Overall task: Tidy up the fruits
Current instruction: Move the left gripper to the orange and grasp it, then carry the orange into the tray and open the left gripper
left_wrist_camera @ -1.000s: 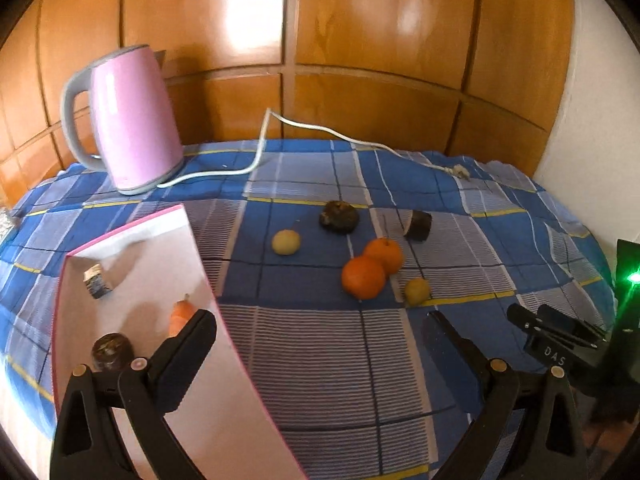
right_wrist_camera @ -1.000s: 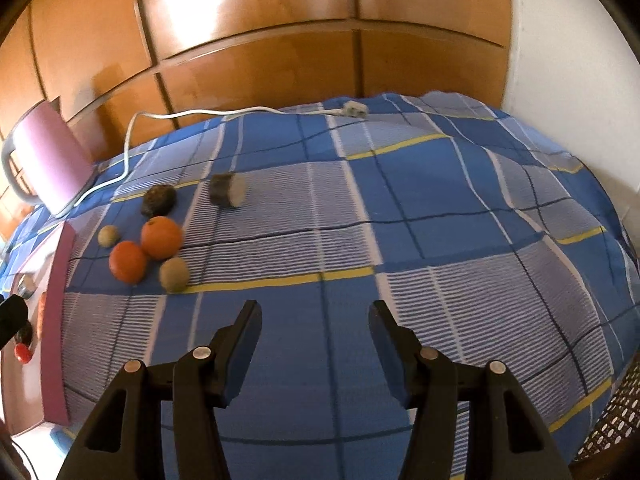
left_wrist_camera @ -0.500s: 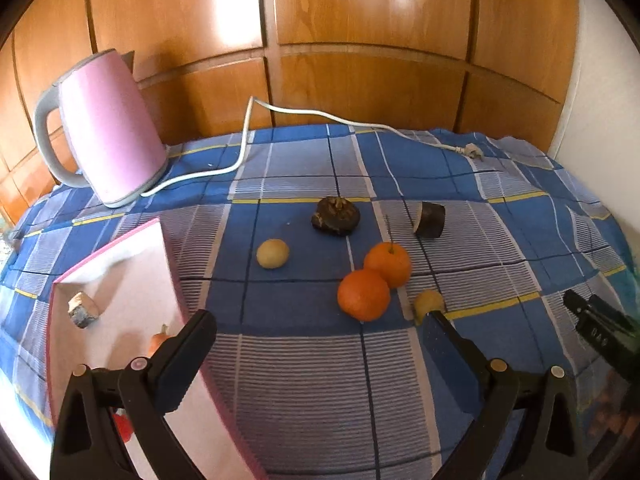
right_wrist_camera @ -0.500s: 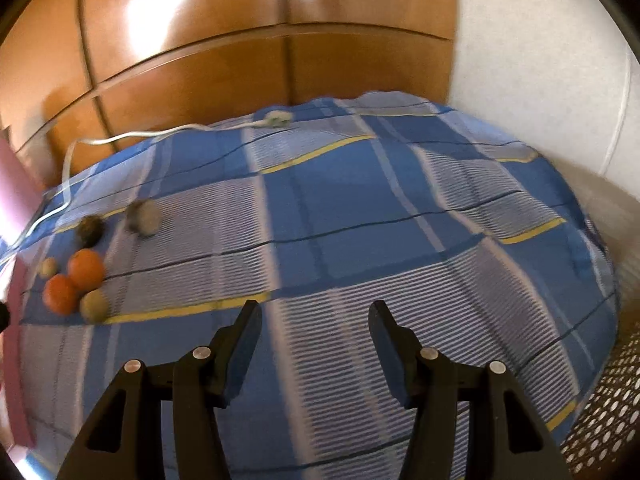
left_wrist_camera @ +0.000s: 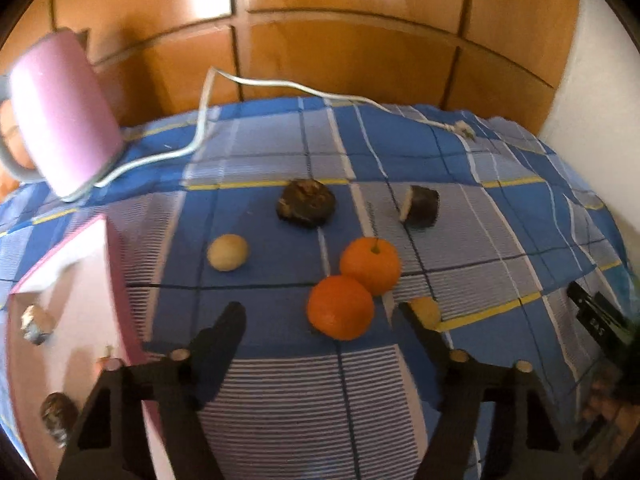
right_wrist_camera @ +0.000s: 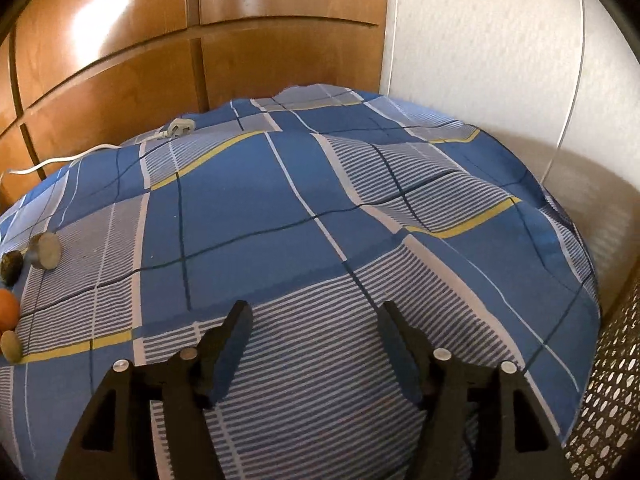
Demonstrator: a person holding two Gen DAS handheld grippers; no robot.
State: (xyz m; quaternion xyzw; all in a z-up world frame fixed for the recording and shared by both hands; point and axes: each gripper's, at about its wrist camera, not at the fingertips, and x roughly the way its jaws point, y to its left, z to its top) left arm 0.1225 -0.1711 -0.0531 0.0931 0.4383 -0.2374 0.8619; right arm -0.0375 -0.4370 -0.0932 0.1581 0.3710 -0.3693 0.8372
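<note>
Left gripper [left_wrist_camera: 320,312], empty and closing, lines up on the near orange [left_wrist_camera: 341,307]; next it needs lowering around it.

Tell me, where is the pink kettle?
In the left wrist view, the pink kettle stands at the far left of the blue checked cloth, before the wooden wall, its white cord trailing right.
</note>
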